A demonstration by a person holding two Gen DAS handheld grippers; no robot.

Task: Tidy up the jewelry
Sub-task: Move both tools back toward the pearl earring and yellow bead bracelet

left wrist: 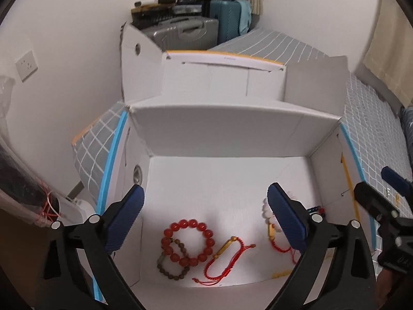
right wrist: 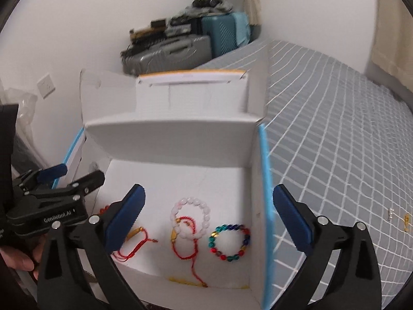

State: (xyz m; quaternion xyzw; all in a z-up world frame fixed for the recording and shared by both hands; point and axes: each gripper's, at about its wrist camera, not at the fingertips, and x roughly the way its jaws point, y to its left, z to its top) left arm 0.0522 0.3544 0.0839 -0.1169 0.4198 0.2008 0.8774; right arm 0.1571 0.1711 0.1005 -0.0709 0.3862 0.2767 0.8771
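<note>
Risk first: both grippers hang over the white box (left wrist: 222,139) with jaws wide and nothing between them. The bracelets on the box floor overlap. In the left wrist view the red bead bracelet (left wrist: 188,241) lies across the brown bead bracelet (left wrist: 171,263) at lower centre, so a pinch on one likely drags the other. The red cord bracelet (left wrist: 224,258) trails loose ends that could snag on a fingertip.

In the right wrist view the white bead bracelet (right wrist: 191,217) sits over a second red cord bracelet (right wrist: 184,242); same tangle hazard there. The multicoloured bead bracelet (right wrist: 229,242) lies apart, close to the right wall of the box, where a wide finger could knock the thin card wall and shift the box on the checked bedcover (right wrist: 335,134).

Two small pieces (right wrist: 398,219) lie on the bedcover at far right, outside the box; easy to miss or push into the fabric.

Left gripper (left wrist: 206,217): fingers spread wide, red beads lower in frame between them, not touched. Right gripper (right wrist: 209,219): equally wide, white beads between the fingers, clear of both.
</note>
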